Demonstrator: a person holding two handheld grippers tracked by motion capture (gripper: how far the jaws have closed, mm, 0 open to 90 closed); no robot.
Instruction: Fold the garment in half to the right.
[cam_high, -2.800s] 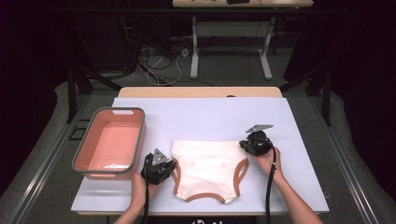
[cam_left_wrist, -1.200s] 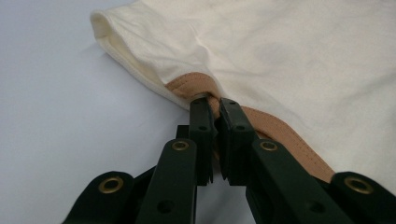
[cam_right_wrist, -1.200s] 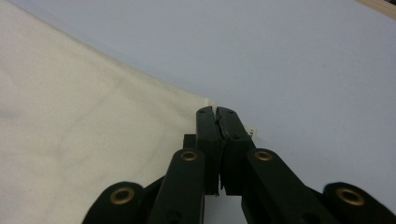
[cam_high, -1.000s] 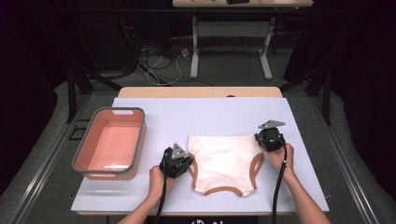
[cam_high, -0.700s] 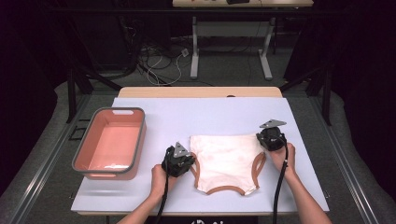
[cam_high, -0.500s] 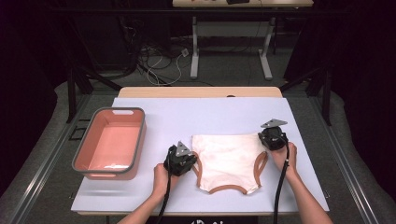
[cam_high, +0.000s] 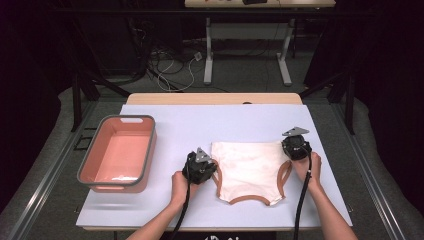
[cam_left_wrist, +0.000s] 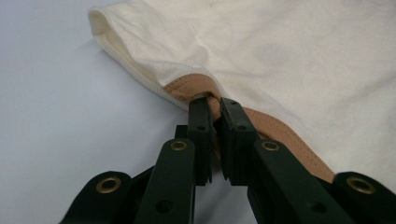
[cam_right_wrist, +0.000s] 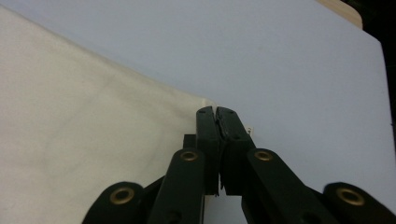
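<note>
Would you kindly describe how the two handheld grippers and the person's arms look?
Both the left gripper and the right gripper are black, each topped by a grey three-cornered plate with a black cable trailing back. Their jaws are flat black bars with brass-coloured rivets. The forearms are bare, without sleeves.

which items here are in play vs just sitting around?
In play: cream garment with tan trim; left gripper, shut on the tan trim; right gripper, shut at the garment's corner.

Idle: pink bin, apart on the table.
</note>
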